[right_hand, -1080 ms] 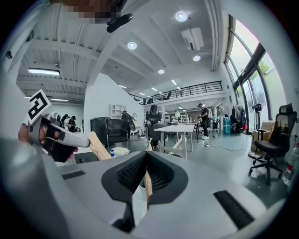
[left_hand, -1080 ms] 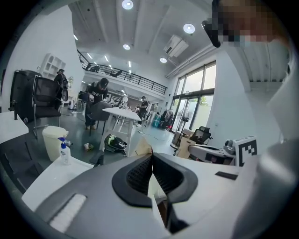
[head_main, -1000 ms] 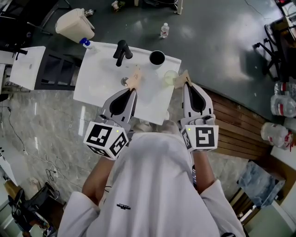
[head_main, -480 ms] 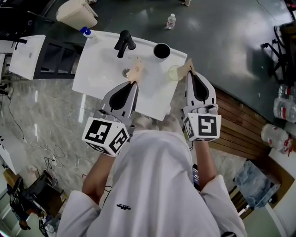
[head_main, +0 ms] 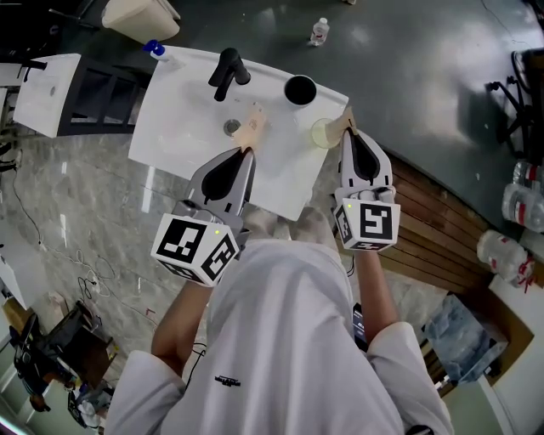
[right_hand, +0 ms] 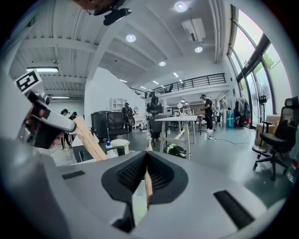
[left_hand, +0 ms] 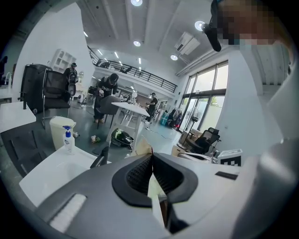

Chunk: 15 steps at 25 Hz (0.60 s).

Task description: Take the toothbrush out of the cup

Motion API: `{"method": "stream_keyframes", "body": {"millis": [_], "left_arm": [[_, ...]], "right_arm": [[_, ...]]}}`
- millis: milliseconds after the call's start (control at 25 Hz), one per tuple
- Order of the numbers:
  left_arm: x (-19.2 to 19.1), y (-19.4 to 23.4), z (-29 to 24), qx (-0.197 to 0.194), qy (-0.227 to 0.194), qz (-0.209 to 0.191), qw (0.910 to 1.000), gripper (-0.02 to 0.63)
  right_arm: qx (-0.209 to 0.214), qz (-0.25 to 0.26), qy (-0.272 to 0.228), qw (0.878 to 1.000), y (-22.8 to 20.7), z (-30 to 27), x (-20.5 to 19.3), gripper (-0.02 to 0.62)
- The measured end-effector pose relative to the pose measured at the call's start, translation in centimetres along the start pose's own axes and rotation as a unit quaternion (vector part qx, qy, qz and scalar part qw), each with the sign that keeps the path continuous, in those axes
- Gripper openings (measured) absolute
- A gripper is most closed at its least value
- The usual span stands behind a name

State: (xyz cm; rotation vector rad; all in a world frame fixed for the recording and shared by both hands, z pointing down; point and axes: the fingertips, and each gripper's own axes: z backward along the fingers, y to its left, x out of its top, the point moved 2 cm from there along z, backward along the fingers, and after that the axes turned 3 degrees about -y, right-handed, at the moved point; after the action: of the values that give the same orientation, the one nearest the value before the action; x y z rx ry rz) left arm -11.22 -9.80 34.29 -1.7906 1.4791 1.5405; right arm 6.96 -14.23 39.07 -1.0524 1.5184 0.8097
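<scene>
In the head view a white sink carries a black faucet, a black cup on its far rim and a pale translucent cup at its right edge. No toothbrush shows in either cup in any view. My left gripper hangs over the basin near the drain, jaws shut, nothing seen between them. My right gripper is shut too, its wooden tips beside the translucent cup. In their own views the left gripper and the right gripper have pads pressed together.
A spray bottle stands at the sink's far left corner, with a beige bin behind it. A small bottle lies on the dark floor beyond. Wooden slats run to the right. People and desks fill the hall behind.
Both grippers have crept forward over the sink. The right one has closed in on the translucent cup. Both stay shut.
</scene>
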Motion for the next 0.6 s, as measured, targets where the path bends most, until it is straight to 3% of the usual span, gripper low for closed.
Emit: {"method": "stream_keyframes", "body": {"millis": [240,600], "left_arm": [[-1.1,0.4,-0.6,0.005,0.012,0.01,0.9999,0.006],[-2.5,0.8,-0.9,0.01,0.018,0.023,0.9995,0.006]], "right_arm": [[0.002,-0.001,0.018,1.0,0.0,-1.1,-2.4,0.006],[0.009,0.037,0.031,0.999,0.9,-2.1,-5.4,0.008]]}}
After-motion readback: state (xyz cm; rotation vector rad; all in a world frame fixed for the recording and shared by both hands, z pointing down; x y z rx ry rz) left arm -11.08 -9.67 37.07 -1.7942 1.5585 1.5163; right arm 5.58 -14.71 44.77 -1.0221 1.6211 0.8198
